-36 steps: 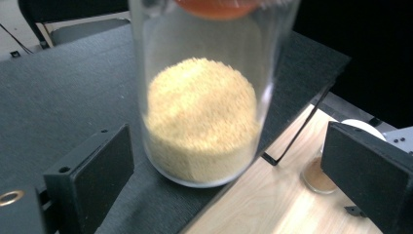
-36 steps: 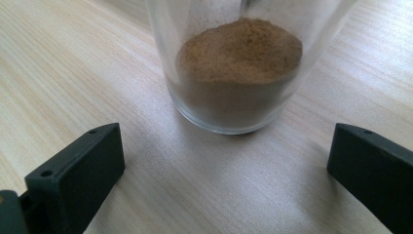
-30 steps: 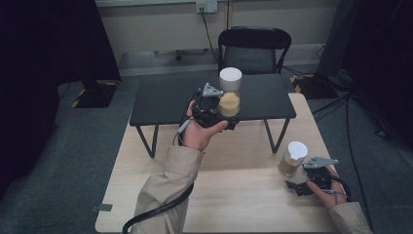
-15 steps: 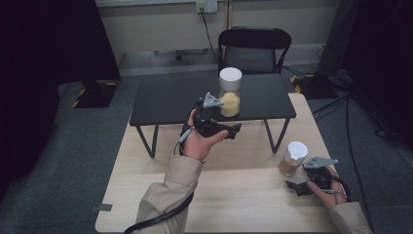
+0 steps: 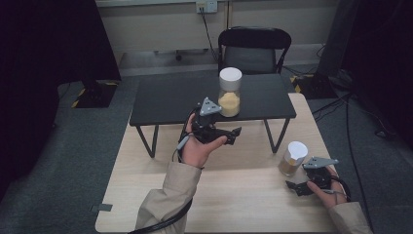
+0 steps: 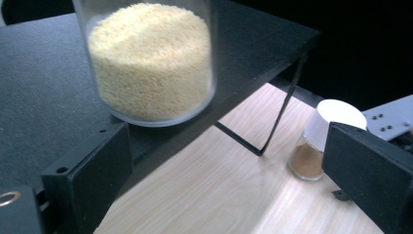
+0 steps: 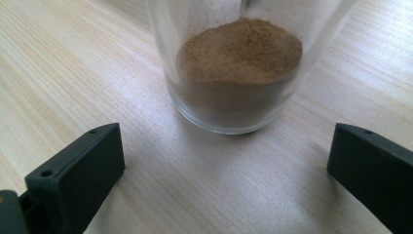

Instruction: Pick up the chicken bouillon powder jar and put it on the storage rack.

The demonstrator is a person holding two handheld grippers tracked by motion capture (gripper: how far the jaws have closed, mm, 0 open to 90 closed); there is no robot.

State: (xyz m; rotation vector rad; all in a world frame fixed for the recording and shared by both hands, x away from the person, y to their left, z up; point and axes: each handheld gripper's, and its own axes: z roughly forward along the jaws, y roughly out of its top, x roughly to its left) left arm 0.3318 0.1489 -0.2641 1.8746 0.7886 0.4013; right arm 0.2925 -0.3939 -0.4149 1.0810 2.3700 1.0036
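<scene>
A tall clear jar of yellow grains [image 5: 230, 97] with a white lid stands near the front edge of the low black table [image 5: 170, 97]. My left gripper [image 5: 233, 135] hovers just in front of and below it, open and holding nothing. In the left gripper view the jar of yellow grains [image 6: 151, 63] stands beyond the wide-apart jaws of the left gripper [image 6: 229, 180]. A small jar of brown powder [image 5: 292, 158] with a white lid stands on the wooden table [image 5: 234, 195]. My right gripper [image 5: 299, 178] sits just behind it, open. In the right gripper view the brown jar [image 7: 238, 73] is ahead of the right gripper [image 7: 224, 180], untouched.
A black chair [image 5: 253, 48] stands behind the black table. Cables run over the floor at the right. The left gripper view also takes in the brown jar [image 6: 321, 141] and the right gripper's grey plate [image 6: 394, 114].
My left gripper has drawn back and down from the yellow-grain jar, which stays standing on the black table. The right gripper and the brown jar have not moved.
</scene>
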